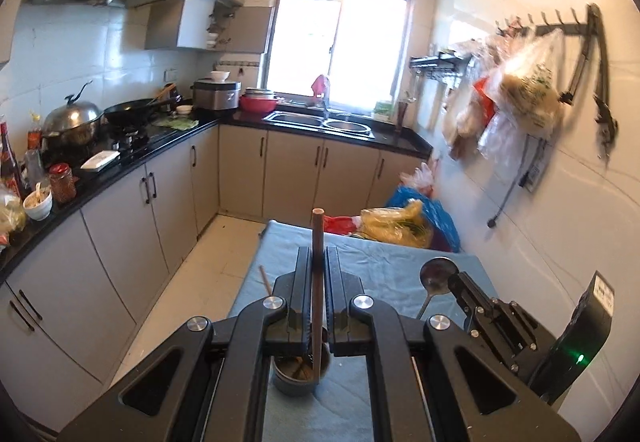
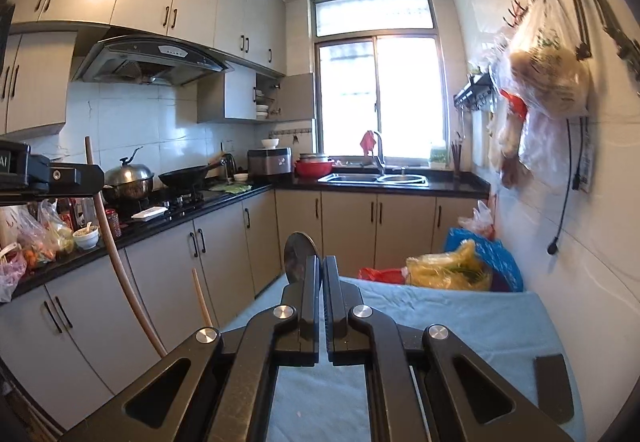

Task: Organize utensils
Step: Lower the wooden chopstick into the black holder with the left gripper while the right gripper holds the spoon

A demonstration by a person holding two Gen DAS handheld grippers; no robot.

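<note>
My left gripper (image 1: 319,262) is shut on a brown wooden stick handle (image 1: 317,242); its lower end stands in a small metal cup (image 1: 301,376) on the blue cloth table (image 1: 360,254). A second wooden stick (image 1: 265,280) leans out of the cup. My right gripper (image 2: 321,274) is shut on a metal ladle; its round bowl (image 2: 298,252) sticks up above the fingertips. In the left wrist view the ladle (image 1: 437,276) and right gripper (image 1: 480,302) sit to the right. In the right wrist view the held stick (image 2: 116,254) and the left gripper (image 2: 60,176) show at left.
Plastic bags (image 1: 400,222) lie at the table's far end. A black counter (image 1: 120,158) with pot, wok and jars runs along the left. A sink (image 1: 320,120) sits under the window. Bags hang from a hook rail (image 1: 520,82) on the right wall.
</note>
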